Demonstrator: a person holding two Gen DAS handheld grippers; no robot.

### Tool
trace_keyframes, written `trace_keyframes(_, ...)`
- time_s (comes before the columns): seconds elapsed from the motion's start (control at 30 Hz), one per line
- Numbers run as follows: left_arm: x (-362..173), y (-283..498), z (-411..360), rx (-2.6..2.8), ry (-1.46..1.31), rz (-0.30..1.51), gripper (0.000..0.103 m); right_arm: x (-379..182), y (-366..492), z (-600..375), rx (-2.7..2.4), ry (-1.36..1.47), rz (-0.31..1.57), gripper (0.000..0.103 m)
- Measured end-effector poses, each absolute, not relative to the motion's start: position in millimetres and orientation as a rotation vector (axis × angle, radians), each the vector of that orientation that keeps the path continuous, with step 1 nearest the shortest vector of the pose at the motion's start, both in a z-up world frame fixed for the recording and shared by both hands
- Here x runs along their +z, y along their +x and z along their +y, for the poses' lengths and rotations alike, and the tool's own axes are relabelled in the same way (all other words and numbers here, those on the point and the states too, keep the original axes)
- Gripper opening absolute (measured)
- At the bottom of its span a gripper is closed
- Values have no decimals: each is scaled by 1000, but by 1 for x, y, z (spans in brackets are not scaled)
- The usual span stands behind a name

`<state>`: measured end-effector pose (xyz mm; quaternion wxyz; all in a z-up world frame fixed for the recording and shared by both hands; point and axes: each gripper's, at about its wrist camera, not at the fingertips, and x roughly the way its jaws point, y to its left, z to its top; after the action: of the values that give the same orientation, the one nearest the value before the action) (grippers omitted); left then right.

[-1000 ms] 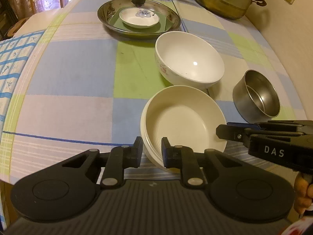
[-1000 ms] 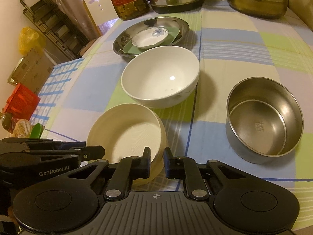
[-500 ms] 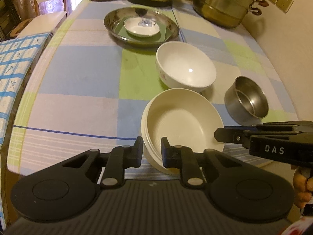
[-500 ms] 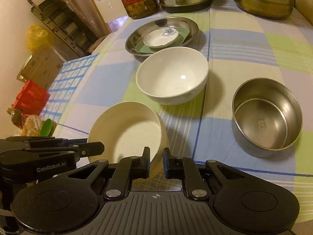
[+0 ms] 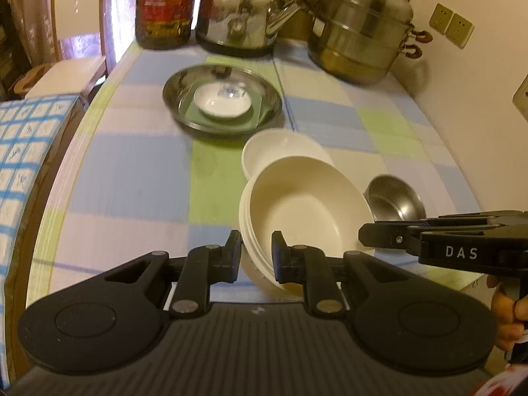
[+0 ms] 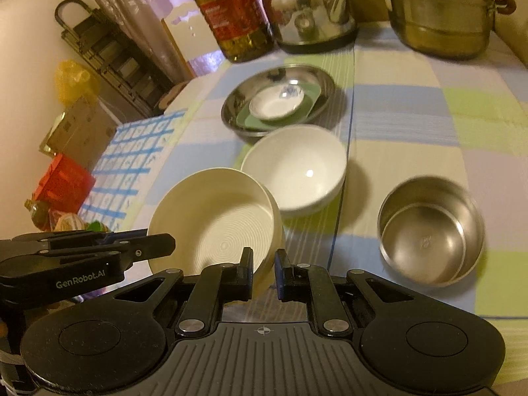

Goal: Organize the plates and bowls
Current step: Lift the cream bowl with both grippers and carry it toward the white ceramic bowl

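while tilted, cream bowl (image 5: pixel 297 211) between left claw (image 5: pixel 256 254) and right claw (image 6: pixel 264 272)

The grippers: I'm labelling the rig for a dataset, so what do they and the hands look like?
Both are matte black plastic. Each has a ribbed grey-black base, two round discs, linkage arms with silver rivets, and two blocky fingers. The left gripper reads "GenRobot.AI" in white on its side; the right gripper reads "DAS". The right hand is bare, with no sleeve or cable visible.
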<state>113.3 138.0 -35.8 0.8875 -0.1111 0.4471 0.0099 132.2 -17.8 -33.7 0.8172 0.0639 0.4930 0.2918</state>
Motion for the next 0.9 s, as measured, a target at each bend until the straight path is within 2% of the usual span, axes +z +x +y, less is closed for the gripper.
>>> trace_keyframes(0.47, -29, 174, 133, -5, -197, 872, 17, -20, 185, -30, 563, 202, 1005, 14)
trace_keyframes(0.9, -47, 211, 140, 7, -204, 890, 17, -35, 224, -27, 534, 221, 1021, 14)
